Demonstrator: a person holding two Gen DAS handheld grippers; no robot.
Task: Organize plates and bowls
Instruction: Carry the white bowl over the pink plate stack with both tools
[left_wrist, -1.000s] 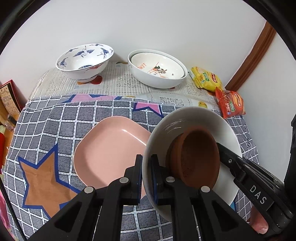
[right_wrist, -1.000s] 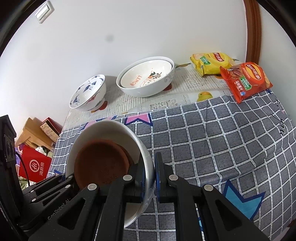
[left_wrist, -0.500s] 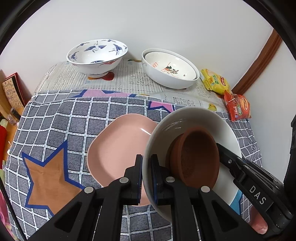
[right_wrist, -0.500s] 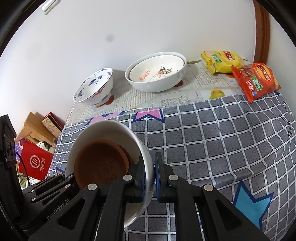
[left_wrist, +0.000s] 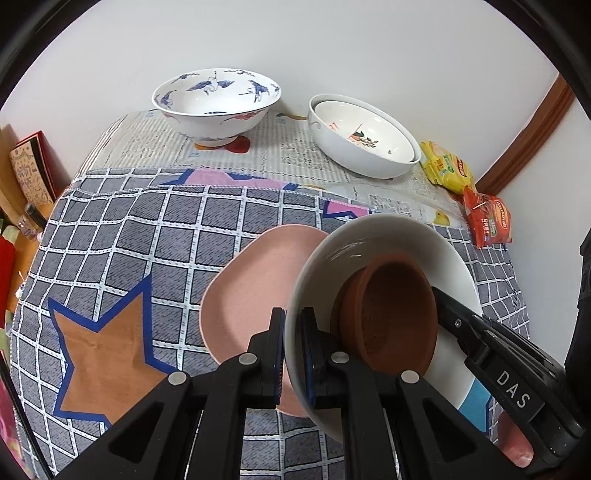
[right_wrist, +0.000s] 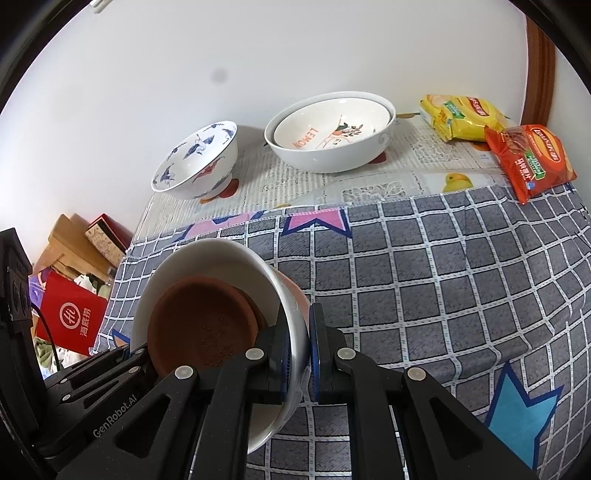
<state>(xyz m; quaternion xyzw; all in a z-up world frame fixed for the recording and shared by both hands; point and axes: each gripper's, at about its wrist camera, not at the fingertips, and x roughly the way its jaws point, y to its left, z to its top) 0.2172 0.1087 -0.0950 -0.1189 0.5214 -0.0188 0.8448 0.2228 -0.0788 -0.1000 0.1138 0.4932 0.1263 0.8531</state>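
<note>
The white bowl (left_wrist: 384, 258) is held by both grippers at once, with a brown dish (left_wrist: 391, 314) nested inside it. The left gripper (left_wrist: 293, 354) is clamped on the bowl's rim, one jaw outside the wall and one inside; the right gripper (right_wrist: 297, 354) is clamped on the opposite rim in the same way. In both views the bowl is tipped and is carried above the checked cloth (left_wrist: 147, 236), not set down on it.

Compared with a second ago, the grip on the bowl is unchanged, but the scene behind it has shifted. In the left view the pink plate (left_wrist: 251, 288) is now seen further to the right and partly hidden behind the bowl, where more of it was exposed before. The crane bowl (left_wrist: 216, 103) and the nested lemon bowls (left_wrist: 364, 136) at the back of the desk are now seen larger and lower in both views. It is judged from this that the bowl is being carried forward and leftward over the desk.

For the task this is taken to mean that the lift is done and a transfer is under way. The likely destination cannot be told for certain: the pink plate lies just below and beside the bowl, and the stacked bowls stand well apart at the back. The brown dish rests loosely against the tilted wall, so a slide towards the lower rim is judged possible if the tilt is increased.

The snack packets (right_wrist: 495, 136) lie at the far right, clear of the path.
</note>
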